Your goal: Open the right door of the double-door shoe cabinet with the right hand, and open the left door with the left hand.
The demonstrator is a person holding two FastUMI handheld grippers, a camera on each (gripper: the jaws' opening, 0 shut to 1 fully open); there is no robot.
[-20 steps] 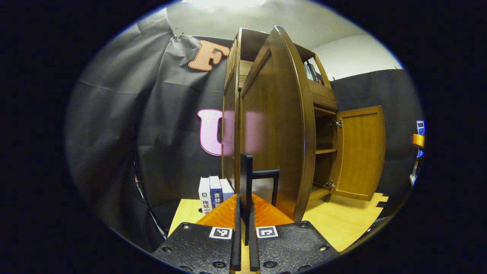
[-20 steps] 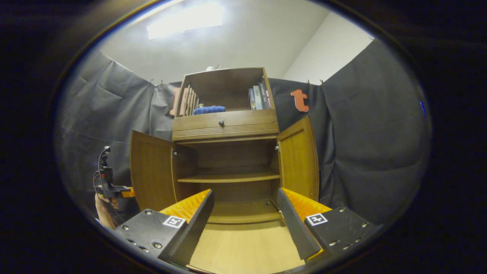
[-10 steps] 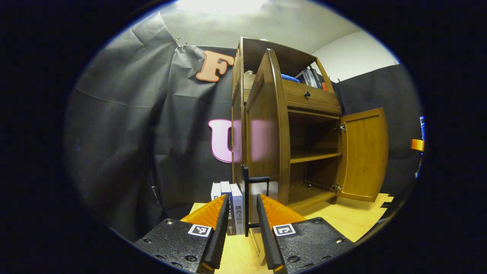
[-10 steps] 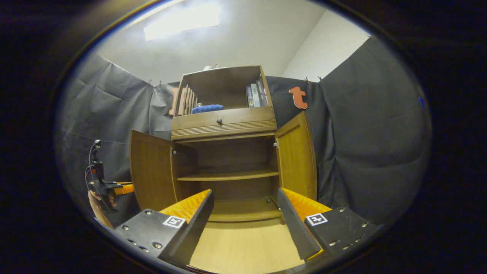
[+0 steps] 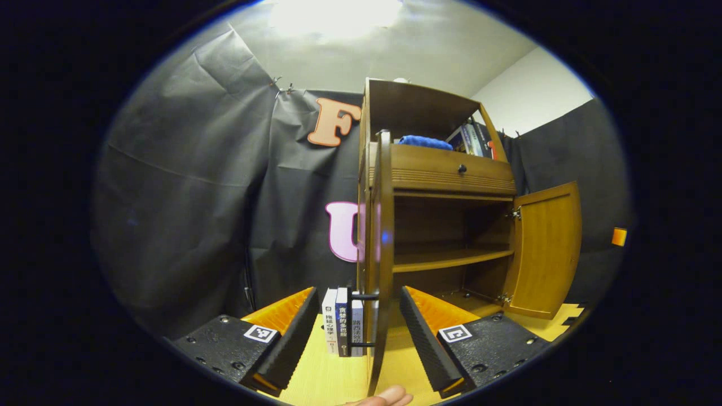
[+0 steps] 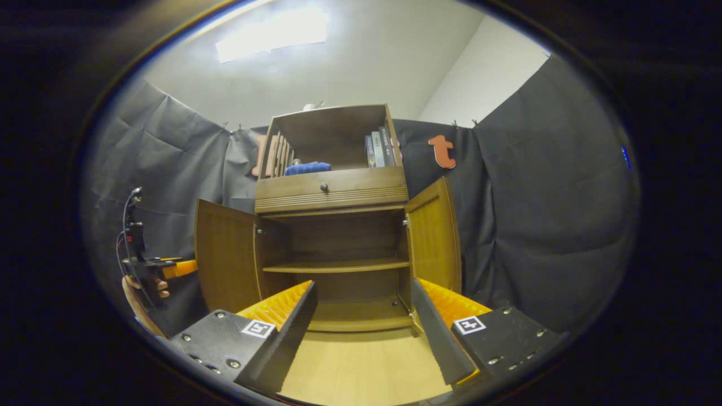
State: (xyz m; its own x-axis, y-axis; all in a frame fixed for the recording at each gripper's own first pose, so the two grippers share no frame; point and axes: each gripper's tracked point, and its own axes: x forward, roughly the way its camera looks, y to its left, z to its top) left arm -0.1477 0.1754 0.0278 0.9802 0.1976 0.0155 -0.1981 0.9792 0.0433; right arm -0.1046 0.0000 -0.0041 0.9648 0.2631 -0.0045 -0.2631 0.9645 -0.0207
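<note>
Wooden shoe cabinet (image 6: 333, 225): we see left door (image 6: 225, 262) & right door (image 6: 433, 234) swung out; left gripper (image 5: 356, 316) & right gripper (image 6: 364, 307) fingers spread, grasping nothing.

The left gripper (image 5: 355, 332) released the left door's handle (image 5: 356, 321), fingers spread.

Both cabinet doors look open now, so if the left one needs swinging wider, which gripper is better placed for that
Left. The left gripper is open right at the left door, its fingers either side of the black handle. The right gripper, also open, faces the cabinet's middle, set back.
</note>
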